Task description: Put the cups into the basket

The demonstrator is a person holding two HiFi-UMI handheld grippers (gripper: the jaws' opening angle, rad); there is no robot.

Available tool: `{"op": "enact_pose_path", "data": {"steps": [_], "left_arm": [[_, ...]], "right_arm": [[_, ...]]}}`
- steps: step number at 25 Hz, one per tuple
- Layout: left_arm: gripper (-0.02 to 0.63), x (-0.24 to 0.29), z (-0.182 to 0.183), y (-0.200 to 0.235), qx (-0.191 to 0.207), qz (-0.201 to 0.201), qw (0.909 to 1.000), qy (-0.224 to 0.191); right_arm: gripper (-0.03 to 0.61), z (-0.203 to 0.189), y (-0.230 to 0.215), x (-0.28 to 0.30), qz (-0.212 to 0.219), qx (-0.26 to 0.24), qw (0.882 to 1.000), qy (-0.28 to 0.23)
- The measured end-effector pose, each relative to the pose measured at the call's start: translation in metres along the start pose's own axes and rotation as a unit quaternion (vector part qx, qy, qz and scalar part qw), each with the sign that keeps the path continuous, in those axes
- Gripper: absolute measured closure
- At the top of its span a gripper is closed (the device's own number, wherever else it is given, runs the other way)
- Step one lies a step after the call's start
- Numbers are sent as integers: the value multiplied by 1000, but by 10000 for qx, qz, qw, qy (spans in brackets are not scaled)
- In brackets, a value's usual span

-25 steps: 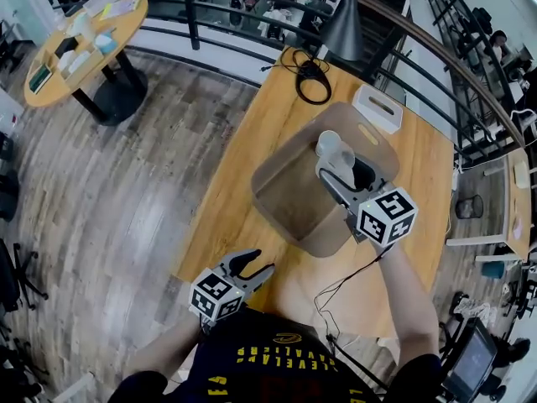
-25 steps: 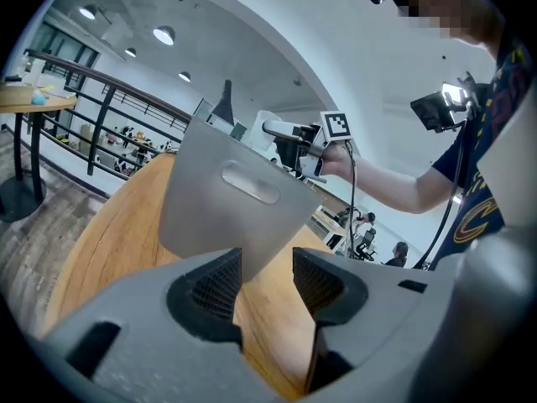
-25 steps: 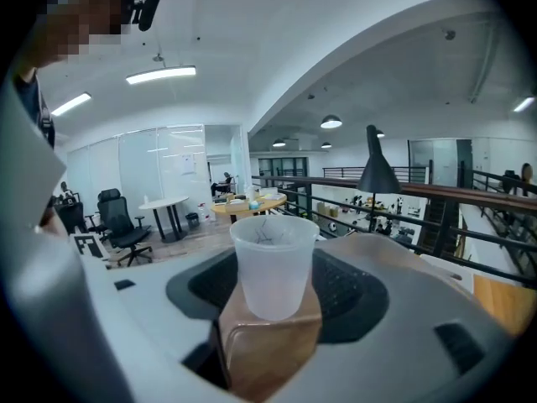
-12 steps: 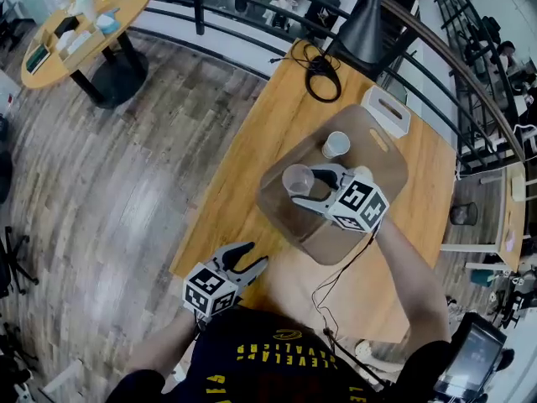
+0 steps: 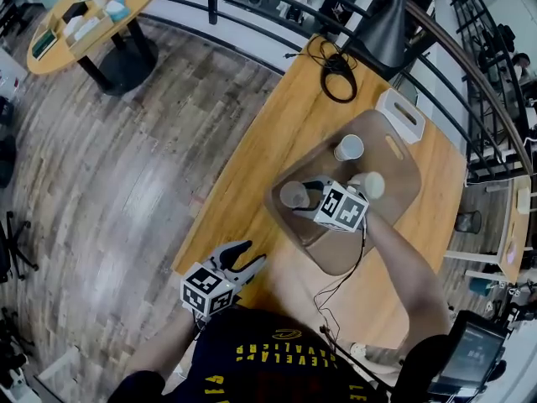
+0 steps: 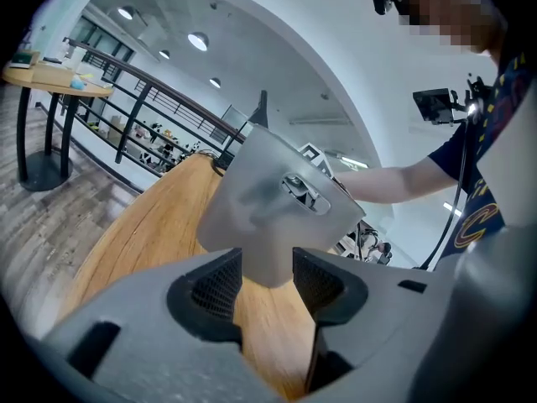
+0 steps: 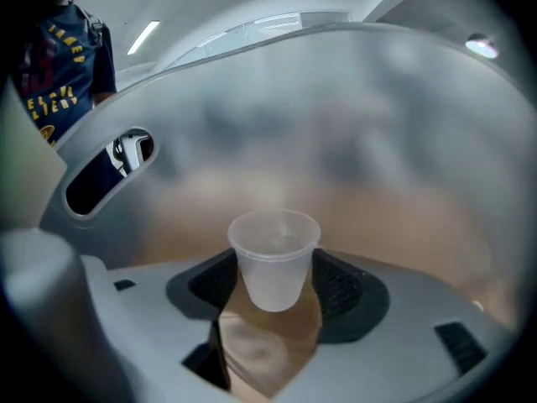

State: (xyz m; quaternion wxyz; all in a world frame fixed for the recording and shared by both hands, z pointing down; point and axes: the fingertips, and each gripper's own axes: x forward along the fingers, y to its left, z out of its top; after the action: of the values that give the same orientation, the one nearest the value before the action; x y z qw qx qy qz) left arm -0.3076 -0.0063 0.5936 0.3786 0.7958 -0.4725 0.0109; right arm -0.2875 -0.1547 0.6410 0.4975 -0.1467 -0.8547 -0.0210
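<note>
A translucent grey basket [image 5: 394,170] stands on the wooden table [image 5: 285,124]. Two clear plastic cups rest inside it, one [image 5: 348,147] at the far side and one [image 5: 372,185] by the right wall. My right gripper [image 5: 300,198] reaches into the basket's left part, shut on a third clear cup [image 5: 294,195]. In the right gripper view that cup [image 7: 273,254] sits upright between the pads, with the basket wall [image 7: 336,124] all around. My left gripper [image 5: 243,259] hovers open at the table's near left corner. Nothing is between its fingers [image 6: 220,284], and the basket [image 6: 260,200] lies ahead.
A white handled box [image 5: 401,114] sits just beyond the basket. A coiled black cable [image 5: 338,65] lies at the table's far end near a black cone-shaped stand [image 5: 388,23]. A railing [image 5: 252,15] runs behind. A round table [image 5: 92,15] stands far left on the wood floor.
My right gripper has carried its cup from the basket's far side toward the left part and lower inside. The left gripper has stayed by the table corner.
</note>
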Motion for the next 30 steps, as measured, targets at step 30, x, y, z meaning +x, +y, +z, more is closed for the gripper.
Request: {"op": "enact_pose_path", "data": {"steps": [30], "left_arm": [[436, 13, 6, 2, -56, -108, 9999, 36]], "right_arm": [[310, -62, -58, -8, -1089, 932, 9818, 1243]]}}
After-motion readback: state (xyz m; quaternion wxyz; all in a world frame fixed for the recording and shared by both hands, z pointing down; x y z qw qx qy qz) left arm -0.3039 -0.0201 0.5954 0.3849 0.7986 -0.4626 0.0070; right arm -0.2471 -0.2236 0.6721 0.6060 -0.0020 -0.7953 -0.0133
